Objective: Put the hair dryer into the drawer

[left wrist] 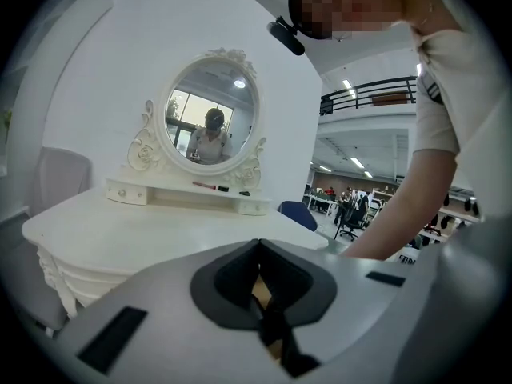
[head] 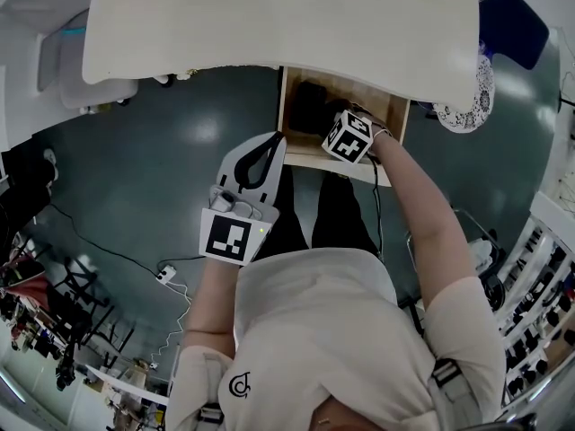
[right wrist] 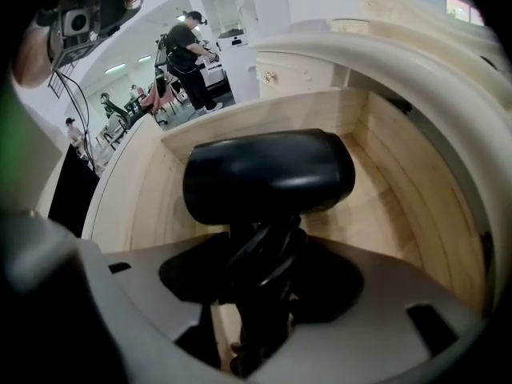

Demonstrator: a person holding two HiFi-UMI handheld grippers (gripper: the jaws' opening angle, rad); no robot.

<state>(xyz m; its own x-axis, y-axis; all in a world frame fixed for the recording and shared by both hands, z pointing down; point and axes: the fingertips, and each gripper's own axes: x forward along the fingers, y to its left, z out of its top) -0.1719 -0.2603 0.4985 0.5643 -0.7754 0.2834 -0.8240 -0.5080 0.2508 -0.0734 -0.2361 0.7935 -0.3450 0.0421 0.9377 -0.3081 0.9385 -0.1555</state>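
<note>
Hair dryer [right wrist: 268,174]: black, lowered inside the open wooden drawer [right wrist: 144,190], handle clamped in right tongs [right wrist: 264,254] (not yet released). Left tongs [left wrist: 268,314]: closed, empty. Remaining: let go, withdraw.

drawer [head: 284,106] partly under tabletop [head: 269,25], hair dryer [right wrist: 268,170] handle obscured

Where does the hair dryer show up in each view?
Head view: hair dryer at top centre, dark, inside the open drawer.
Left gripper view: not in it.
Right gripper view: hair dryer at centre, handle between the jaws.
Shared landmark: the wooden drawer, seen in the head and right gripper views.
</note>
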